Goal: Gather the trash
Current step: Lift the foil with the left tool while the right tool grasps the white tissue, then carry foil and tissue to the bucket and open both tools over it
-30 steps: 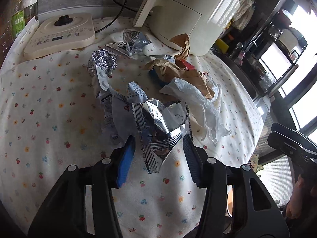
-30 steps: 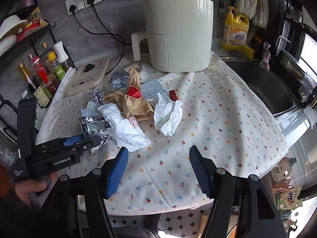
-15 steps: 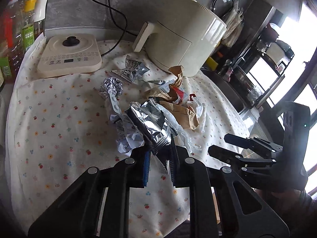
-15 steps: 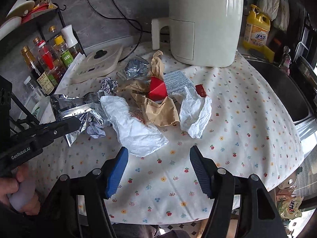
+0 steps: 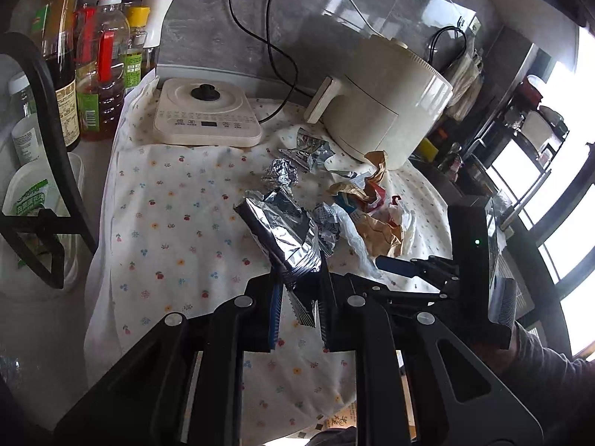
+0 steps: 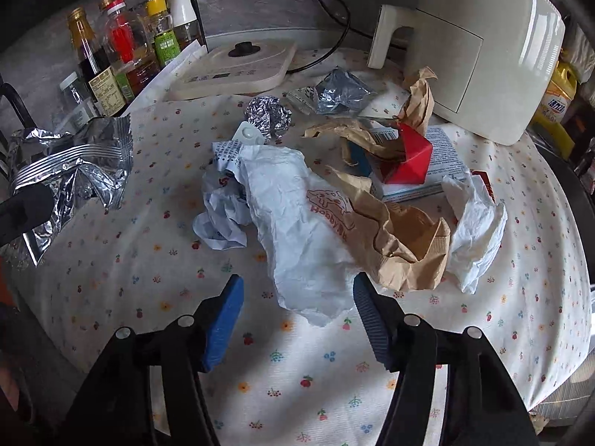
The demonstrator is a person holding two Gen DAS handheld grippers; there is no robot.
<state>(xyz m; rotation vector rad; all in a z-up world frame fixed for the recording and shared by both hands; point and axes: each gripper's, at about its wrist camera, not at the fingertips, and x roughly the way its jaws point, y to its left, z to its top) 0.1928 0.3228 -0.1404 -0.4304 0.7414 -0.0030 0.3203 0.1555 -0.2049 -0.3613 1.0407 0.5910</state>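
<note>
My left gripper [image 5: 297, 297] is shut on a silver foil snack wrapper [image 5: 286, 234] and holds it lifted above the flowered tablecloth [image 5: 178, 215]; the wrapper also shows in the right wrist view [image 6: 74, 163] at the far left. My right gripper [image 6: 297, 304] is open, its jaws either side of the near end of a crumpled white paper bag [image 6: 293, 223]. Beside it lie a brown paper bag [image 6: 401, 238], a white tissue [image 6: 476, 230], a red carton [image 6: 409, 156], a foil ball [image 6: 267, 115] and a small crumpled blue-white paper [image 6: 219, 219].
A cream air fryer [image 6: 472, 44] stands at the back right and a flat cream cooker [image 6: 238, 67] at the back. Sauce bottles [image 6: 122, 52] on a black rack [image 5: 41, 171] line the left. A yellow detergent bottle [image 6: 557, 104] stands far right.
My left gripper closed on the foil wrapper and lifted it up and back from the pile. My right gripper moved forward and down to the white paper bag, staying open.
</note>
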